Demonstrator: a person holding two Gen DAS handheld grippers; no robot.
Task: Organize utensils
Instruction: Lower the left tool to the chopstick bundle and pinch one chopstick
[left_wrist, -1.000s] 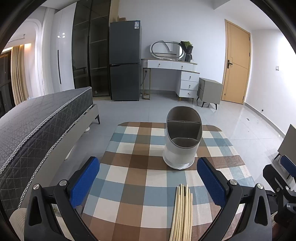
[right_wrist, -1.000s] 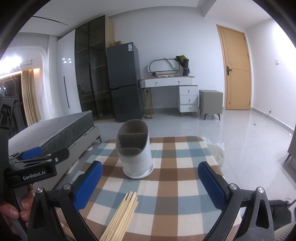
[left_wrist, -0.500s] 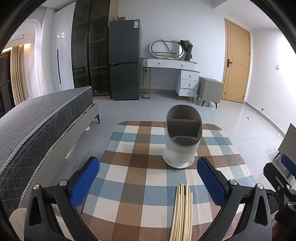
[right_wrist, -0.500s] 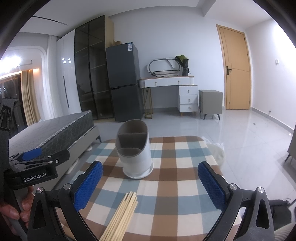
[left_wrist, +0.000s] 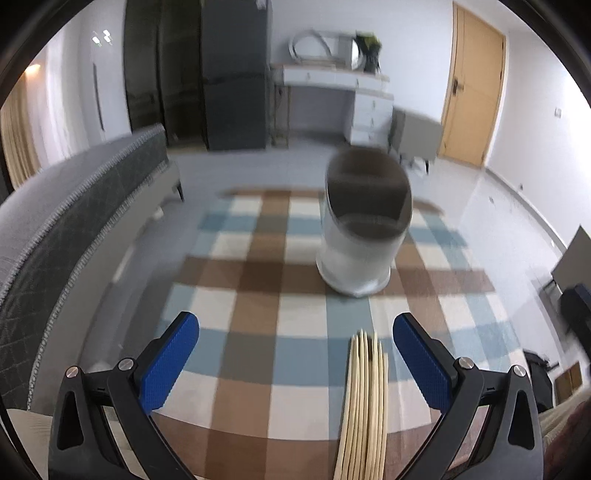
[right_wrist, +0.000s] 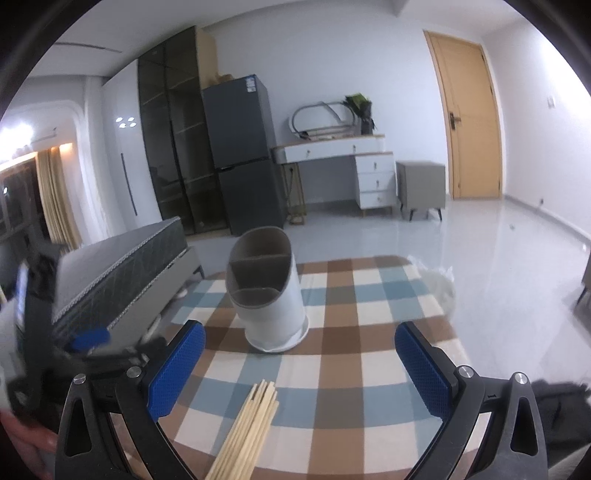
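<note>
A white utensil holder (left_wrist: 364, 229) with grey compartments stands upright on the checked tablecloth (left_wrist: 258, 302); it also shows in the right wrist view (right_wrist: 267, 295). A bundle of pale wooden chopsticks (left_wrist: 364, 398) lies flat on the cloth in front of it, seen too in the right wrist view (right_wrist: 247, 428). My left gripper (left_wrist: 295, 354) is open and empty above the chopsticks, which lie near its right finger. My right gripper (right_wrist: 299, 365) is open and empty above the cloth, chopsticks low between its fingers. The left gripper appears blurred at the left of the right wrist view (right_wrist: 88, 339).
A grey bed (left_wrist: 66, 221) runs along the table's left side. A clear plastic bag (right_wrist: 439, 284) lies at the table's far right edge. A fridge (right_wrist: 243, 155), a dresser (right_wrist: 343, 166) and a door (right_wrist: 469, 122) stand far behind.
The left gripper has moved forward and tilted down toward the table, blurring its view; the holder looms larger. The right gripper has shifted a little closer to the table. Nothing grasped.
</note>
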